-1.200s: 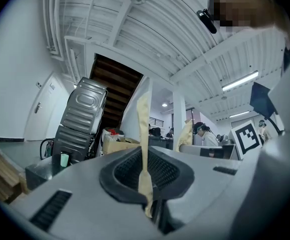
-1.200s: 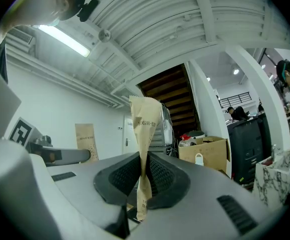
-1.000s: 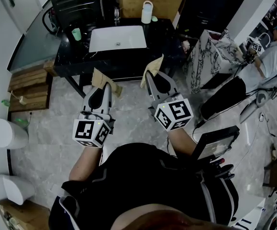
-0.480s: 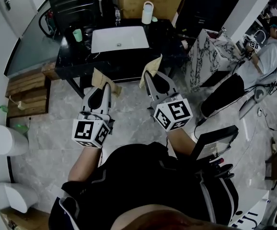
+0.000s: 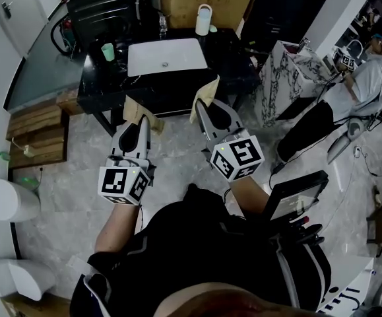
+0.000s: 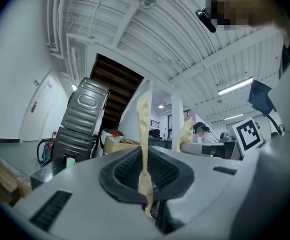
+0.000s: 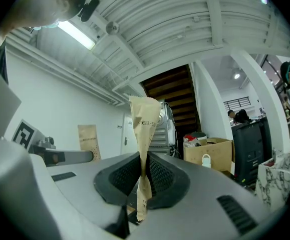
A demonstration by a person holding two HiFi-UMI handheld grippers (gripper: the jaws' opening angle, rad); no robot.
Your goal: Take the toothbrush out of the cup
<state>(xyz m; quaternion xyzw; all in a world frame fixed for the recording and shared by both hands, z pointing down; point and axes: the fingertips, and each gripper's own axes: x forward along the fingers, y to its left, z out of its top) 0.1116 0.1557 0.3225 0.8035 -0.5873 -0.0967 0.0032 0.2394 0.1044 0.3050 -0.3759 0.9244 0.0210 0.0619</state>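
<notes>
- Two grips: left gripper (image 5: 140,125) clamped on tan paper strip (image 6: 143,134), centre-left of head view; right gripper (image 5: 204,107) clamped on printed paper strip (image 7: 143,129), centre.
- Green cup (image 5: 107,50) upper left, on black counter (image 5: 230,51), near white sink (image 5: 166,57); toothbrush too small to discern.

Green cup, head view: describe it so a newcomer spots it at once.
At the top of the head view stands a black vanity counter with a white sink basin set in it. The green cup stands on the counter just left of the basin. It is small, pale green and open-topped, unlike the taller white handled jug behind the basin's right corner.
</notes>
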